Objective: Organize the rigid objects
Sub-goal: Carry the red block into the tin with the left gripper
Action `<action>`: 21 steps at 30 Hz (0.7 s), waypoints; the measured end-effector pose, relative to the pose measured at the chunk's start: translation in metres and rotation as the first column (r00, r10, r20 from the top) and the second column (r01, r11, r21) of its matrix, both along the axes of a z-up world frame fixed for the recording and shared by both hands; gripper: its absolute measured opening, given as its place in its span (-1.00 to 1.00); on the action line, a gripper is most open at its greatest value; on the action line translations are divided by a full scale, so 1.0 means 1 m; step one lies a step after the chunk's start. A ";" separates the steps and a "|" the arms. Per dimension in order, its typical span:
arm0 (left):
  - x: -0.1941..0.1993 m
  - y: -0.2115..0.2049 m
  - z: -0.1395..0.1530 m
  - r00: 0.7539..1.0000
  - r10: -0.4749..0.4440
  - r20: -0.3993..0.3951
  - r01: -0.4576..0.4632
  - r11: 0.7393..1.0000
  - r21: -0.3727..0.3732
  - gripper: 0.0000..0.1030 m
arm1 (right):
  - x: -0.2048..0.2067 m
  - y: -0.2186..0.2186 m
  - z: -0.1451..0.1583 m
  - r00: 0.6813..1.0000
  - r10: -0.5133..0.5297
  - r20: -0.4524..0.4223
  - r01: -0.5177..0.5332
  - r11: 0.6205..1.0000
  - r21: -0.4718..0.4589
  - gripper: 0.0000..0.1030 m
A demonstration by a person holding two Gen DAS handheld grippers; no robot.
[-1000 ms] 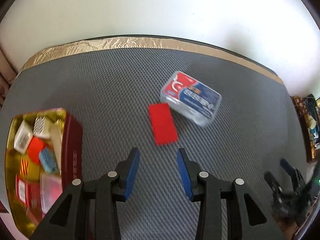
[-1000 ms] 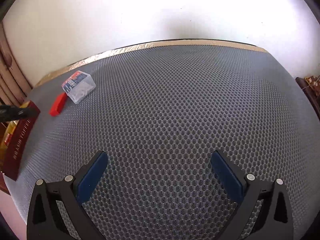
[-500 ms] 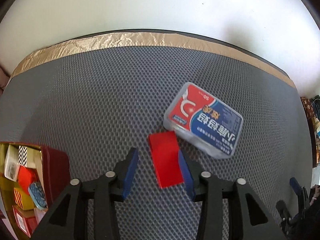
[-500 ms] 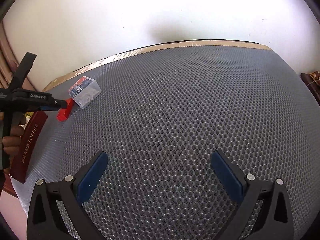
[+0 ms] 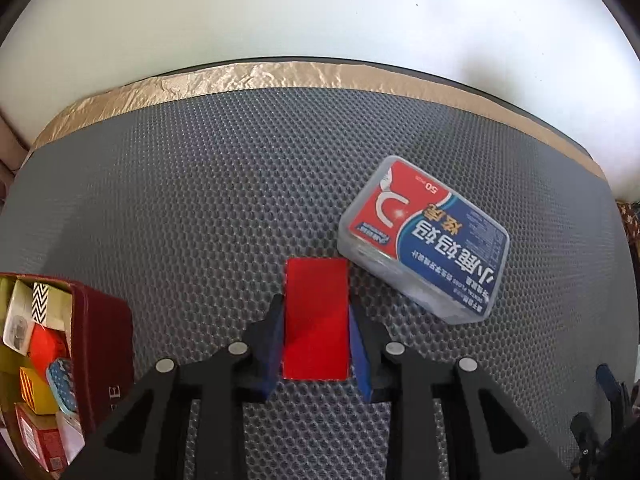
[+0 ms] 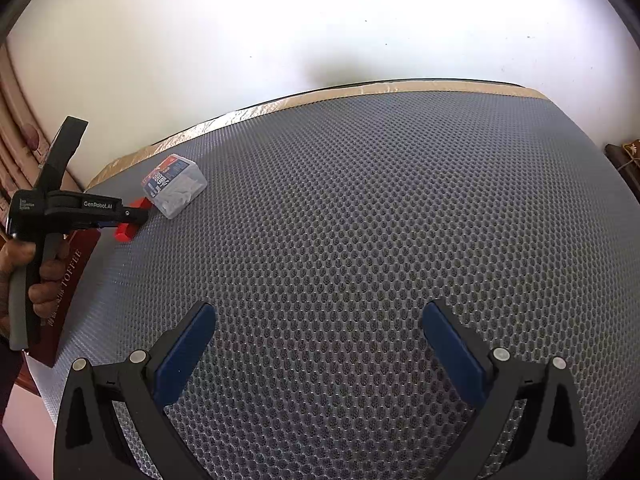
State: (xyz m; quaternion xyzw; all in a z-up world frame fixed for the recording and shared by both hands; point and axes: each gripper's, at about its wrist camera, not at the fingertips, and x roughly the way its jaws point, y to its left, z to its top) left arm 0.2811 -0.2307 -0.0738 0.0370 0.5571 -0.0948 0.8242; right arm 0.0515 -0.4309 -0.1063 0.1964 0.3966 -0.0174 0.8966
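Mat: I see a grey honeycomb mat [image 6: 360, 240] filling most of both views, with a gold tape strip [image 5: 260, 76] along its far edge under a white wall.
Tin: dark red tin [image 5: 100, 344] at lower left of the left wrist view, lid off, packed with small boxes; in the right wrist view its side shows at far left, lettered in gold.
Floss box: clear plastic box [image 5: 424, 236] with a red and blue label, right of centre in the left wrist view, lying flat, just beside the red block's far right corner; I can't tell if they touch.
Red block: flat red block [image 5: 316, 316] at lower centre, on the mat between my left fingers.
Left gripper [image 5: 316, 344]: blue pads pressed on both long sides of the red block, clenched on it.
Right gripper [image 6: 320, 344]: jaws spread wide over bare mat, holding nothing.
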 end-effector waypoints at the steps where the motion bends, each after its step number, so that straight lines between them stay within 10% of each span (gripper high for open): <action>1: -0.007 0.002 0.002 1.000 0.003 -0.002 -0.003 1.000 -0.018 -0.42 | 0.001 0.000 0.000 1.000 0.001 0.000 -0.001 1.000 0.000 1.00; 21: -0.167 0.077 0.089 1.000 0.029 0.003 -0.028 0.983 -0.179 -0.42 | 0.015 0.007 -0.005 1.000 0.004 -0.023 -0.005 0.999 -0.036 1.00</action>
